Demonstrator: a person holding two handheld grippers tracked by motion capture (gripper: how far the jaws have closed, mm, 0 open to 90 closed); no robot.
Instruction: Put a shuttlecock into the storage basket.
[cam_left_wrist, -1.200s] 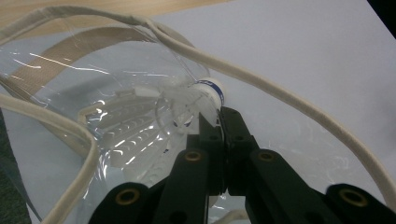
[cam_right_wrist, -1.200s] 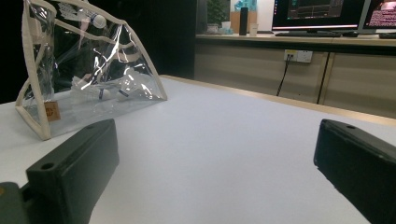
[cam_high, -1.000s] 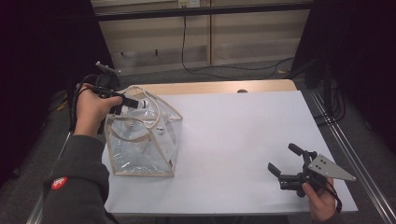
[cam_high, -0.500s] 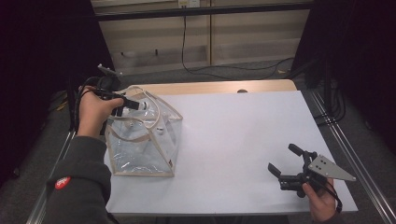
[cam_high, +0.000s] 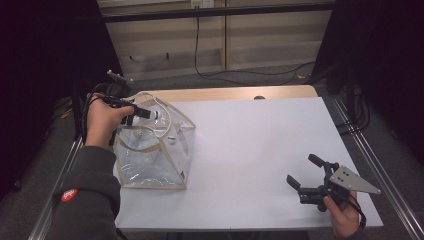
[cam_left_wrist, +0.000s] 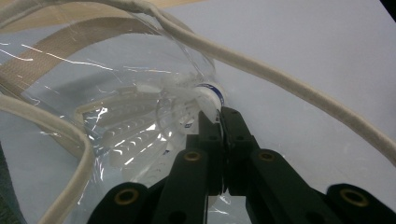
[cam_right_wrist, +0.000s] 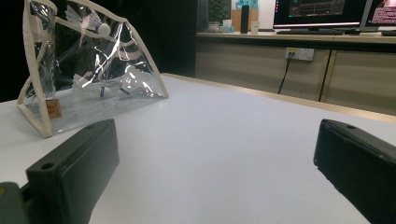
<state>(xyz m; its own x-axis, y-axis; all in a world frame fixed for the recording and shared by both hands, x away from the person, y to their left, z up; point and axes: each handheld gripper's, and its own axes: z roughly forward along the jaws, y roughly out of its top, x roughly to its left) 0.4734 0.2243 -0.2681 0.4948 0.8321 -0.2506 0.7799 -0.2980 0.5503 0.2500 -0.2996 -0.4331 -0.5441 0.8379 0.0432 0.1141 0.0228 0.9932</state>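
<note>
A clear plastic bag (cam_high: 155, 155) with beige trim stands on the left of the white table (cam_high: 260, 135). My left gripper (cam_high: 149, 114) is at the bag's open top. It is shut on the white cork end of a shuttlecock (cam_left_wrist: 205, 95), whose feathers point into the bag (cam_left_wrist: 70, 93). In the right gripper view that shuttlecock (cam_right_wrist: 95, 21) hangs at the top of the bag (cam_right_wrist: 42, 107), and other shuttlecocks (cam_right_wrist: 105, 91) lie at its bottom. My right gripper (cam_high: 302, 170) rests near the table's front right corner, open with nothing between its jaws.
A wooden strip (cam_high: 235, 93) runs along the table's far edge. Metal rails (cam_high: 370, 165) flank both sides. Cables (cam_high: 240, 75) lie on the floor behind. The right gripper view looks across bare table to a counter with monitors (cam_right_wrist: 322, 11).
</note>
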